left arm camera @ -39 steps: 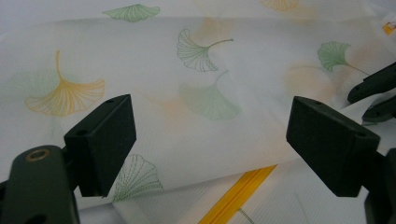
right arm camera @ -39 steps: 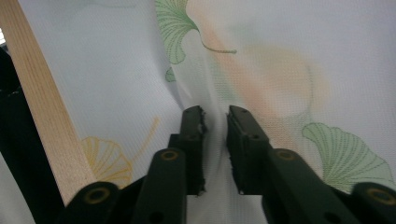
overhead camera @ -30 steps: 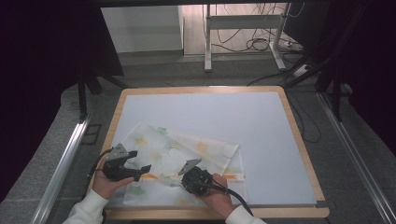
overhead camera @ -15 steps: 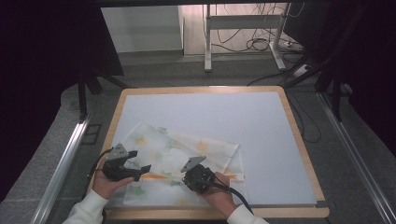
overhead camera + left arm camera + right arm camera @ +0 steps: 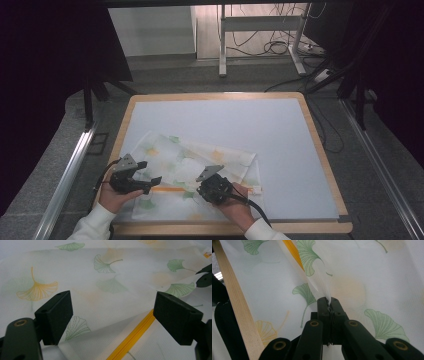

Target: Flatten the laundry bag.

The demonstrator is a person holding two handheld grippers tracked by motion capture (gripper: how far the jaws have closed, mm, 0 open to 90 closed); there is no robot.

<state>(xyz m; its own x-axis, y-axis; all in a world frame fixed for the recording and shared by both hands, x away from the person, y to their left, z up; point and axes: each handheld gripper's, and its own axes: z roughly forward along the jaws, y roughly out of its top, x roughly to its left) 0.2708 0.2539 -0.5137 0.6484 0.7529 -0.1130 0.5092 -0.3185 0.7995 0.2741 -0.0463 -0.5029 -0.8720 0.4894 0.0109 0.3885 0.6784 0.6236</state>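
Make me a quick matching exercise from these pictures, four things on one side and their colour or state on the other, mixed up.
1. left hand-held gripper
2. right hand-held gripper
3. zipper strip on the white leaf-print mesh cloth bag
4. wooden rim of the white table

A. light wood colour
B. open above the cloth
C. yellow
D. shut on a fold of cloth

Pairs: 1-B, 2-D, 3-C, 4-A

From my station I can read no text, label, brand or number; the cloth [image 5: 192, 172] carries leaf prints, no lettering.
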